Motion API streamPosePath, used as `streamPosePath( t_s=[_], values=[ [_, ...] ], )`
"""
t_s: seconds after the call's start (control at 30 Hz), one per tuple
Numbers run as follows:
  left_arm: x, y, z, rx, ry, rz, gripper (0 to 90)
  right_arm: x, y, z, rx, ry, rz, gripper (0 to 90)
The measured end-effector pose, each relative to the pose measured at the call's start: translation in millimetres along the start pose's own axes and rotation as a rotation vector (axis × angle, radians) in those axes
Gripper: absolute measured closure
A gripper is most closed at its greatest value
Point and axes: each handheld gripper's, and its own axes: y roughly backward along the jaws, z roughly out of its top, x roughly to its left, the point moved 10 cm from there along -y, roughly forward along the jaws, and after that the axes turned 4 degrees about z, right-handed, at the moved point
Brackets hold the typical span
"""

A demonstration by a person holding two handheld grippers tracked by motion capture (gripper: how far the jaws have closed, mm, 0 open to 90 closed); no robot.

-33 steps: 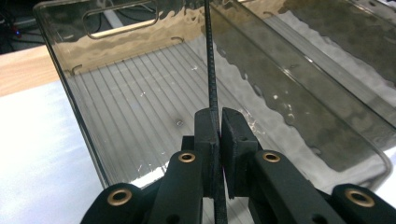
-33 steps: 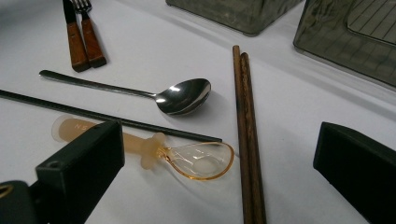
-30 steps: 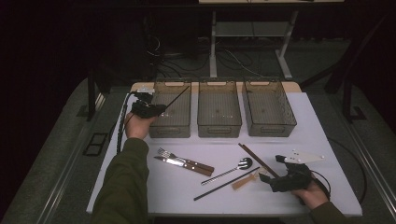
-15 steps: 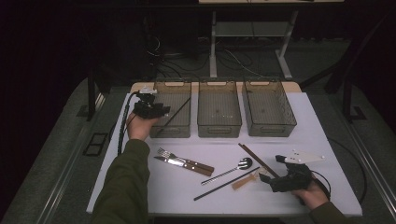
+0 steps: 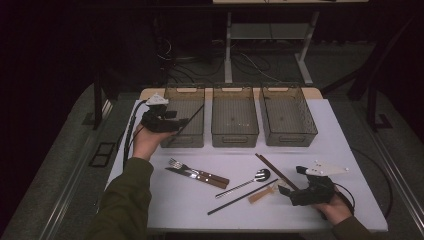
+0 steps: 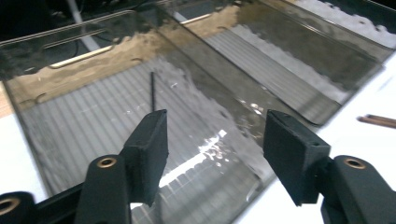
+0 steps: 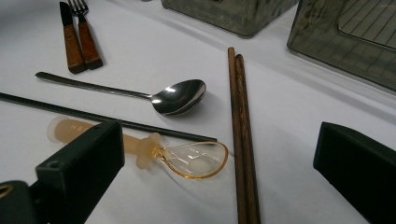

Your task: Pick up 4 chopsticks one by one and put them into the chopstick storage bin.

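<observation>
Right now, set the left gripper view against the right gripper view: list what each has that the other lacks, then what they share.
Left gripper view, not the right: the left hand-held gripper, whose jaws have just been opening with nothing between them, above the left bin, where a thin black chopstick lies.
Right gripper view, not the left: the open right hand-held gripper over a clear amber spoon, a metal spoon, a second black chopstick, a fork and a knife.
Both: the brown chopsticks, the other bins and the white table.
</observation>
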Motion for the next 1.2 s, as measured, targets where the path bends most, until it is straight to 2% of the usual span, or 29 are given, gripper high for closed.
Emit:
streamPosePath(
  t_s=[0.17, 0.3, 0.5, 0.7, 0.87, 1.03, 1.2],
  values=[
    [-21.7, 8.3, -7.0, 0.004, -0.032, -0.047, 32.6, 2.0, -0.1, 1.7, -0.007, -0.004, 0.013, 1.5],
    [-37.7, 14.6, -13.8, -0.011, -0.049, -0.075, 29.3, 4.9, -0.5, 2.2, -0.009, -0.004, 0.018, 1.5],
    [-57.8, 21.6, -25.5, -0.028, -0.061, -0.112, 25.3, 4.2, 0.1, 1.9, -0.011, -0.011, 0.02, 1.5],
    [-75.4, 24.9, -37.6, -0.05, -0.078, -0.121, 23.7, 4.5, 1.5, 3.4, -0.02, -0.01, 0.019, 1.5],
    [-92.6, 24.7, -56.8, -0.02, -0.098, -0.148, 23.0, 5.9, 2.1, 4.4, -0.022, -0.005, 0.017, 1.5],
    [-109.3, 25.9, -69.7, -0.011, -0.111, -0.172, 22.9, 6.3, 2.8, 4.2, -0.02, -0.006, 0.014, 1.5],
    [-122.4, 24.2, -82.0, 0.005, -0.142, -0.187, 23.3, 5.2, 3.1, 4.3, -0.022, -0.01, 0.01, 1.5]
  ],
)
